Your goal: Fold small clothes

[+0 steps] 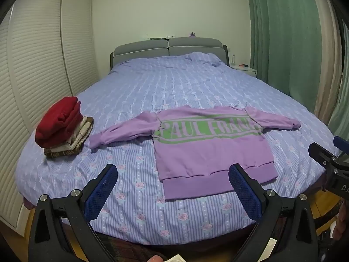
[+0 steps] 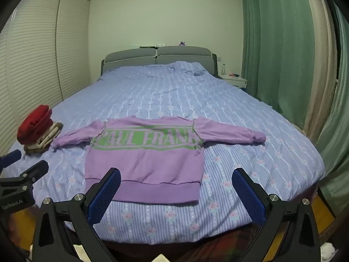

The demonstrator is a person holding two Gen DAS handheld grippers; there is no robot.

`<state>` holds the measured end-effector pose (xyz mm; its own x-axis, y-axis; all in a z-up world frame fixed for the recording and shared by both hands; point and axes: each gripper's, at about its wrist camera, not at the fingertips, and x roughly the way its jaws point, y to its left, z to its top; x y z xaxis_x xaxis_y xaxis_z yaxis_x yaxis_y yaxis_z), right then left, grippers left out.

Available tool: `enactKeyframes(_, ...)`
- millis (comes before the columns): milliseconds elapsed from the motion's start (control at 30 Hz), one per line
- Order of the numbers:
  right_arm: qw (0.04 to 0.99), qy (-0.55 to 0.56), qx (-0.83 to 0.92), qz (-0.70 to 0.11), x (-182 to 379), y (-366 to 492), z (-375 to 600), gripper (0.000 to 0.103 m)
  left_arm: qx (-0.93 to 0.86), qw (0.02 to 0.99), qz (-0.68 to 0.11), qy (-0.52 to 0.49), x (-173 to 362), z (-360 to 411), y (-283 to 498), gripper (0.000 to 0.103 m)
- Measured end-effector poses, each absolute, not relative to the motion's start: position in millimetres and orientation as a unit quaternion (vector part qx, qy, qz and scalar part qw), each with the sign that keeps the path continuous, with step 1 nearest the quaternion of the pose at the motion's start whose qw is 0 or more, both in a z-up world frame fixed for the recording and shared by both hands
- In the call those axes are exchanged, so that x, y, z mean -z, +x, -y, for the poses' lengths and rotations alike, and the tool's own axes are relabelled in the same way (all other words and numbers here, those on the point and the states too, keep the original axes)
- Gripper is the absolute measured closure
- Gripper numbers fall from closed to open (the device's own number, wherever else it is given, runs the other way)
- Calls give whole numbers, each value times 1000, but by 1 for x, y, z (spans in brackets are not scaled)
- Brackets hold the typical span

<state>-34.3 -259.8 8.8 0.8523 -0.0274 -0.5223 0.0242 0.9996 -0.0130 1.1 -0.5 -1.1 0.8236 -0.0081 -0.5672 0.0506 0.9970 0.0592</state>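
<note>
A purple sweatshirt (image 1: 209,150) with a green "PAUL FRANK" band lies flat on the bed, sleeves spread out, hem toward me; it also shows in the right wrist view (image 2: 146,159). My left gripper (image 1: 174,174) is open and empty, held just short of the foot of the bed, its right finger over the hem. My right gripper (image 2: 176,176) is open and empty, its left finger over the hem's left part. Each gripper shows at the edge of the other's view, the right gripper (image 1: 333,155) and the left gripper (image 2: 19,174).
A stack of folded clothes (image 1: 63,126) with a red one on top sits on the bed's left side (image 2: 37,128). The bed (image 1: 163,91) has a blue striped floral cover. White louvred closet doors (image 1: 32,65) stand left, green curtains (image 1: 283,43) and a nightstand (image 1: 244,67) right.
</note>
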Motion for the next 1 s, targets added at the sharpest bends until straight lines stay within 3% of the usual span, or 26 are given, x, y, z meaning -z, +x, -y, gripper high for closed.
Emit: enactKeyframes(1000, 960, -5, 13, -278, -8, -33, 258, 0, 28, 960, -278, 25, -3, -4, -2, 0)
